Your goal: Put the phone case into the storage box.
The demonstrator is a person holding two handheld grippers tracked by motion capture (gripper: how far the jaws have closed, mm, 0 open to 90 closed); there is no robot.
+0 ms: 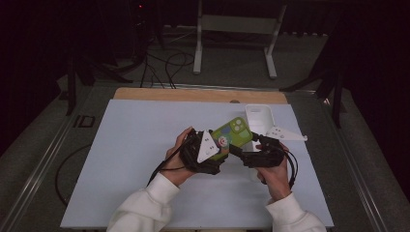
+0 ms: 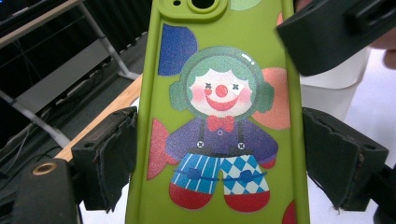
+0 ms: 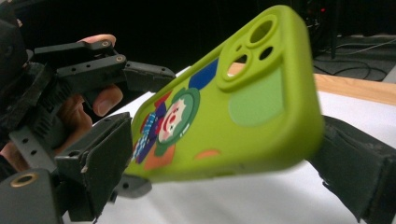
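A person at a white table [image 1: 121, 159] holds a green phone case [image 1: 232, 134] printed with a clown above its surface. The left gripper [image 1: 212, 153] clamps its jaws on the case's long edges, while the right gripper [image 1: 246, 152] grips it from the other side. A white box [image 1: 259, 118] sits just behind.

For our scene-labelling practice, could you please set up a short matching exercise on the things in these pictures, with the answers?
Things:
1. phone case
2. white box
3. left gripper
4. wooden strip

Descriptions:
A. runs along the table's far edge
B. green, printed with a clown
C. stands on the white sheet beyond the hands
D. jaws on either long side of the case

Pairs: 1-B, 2-C, 3-D, 4-A
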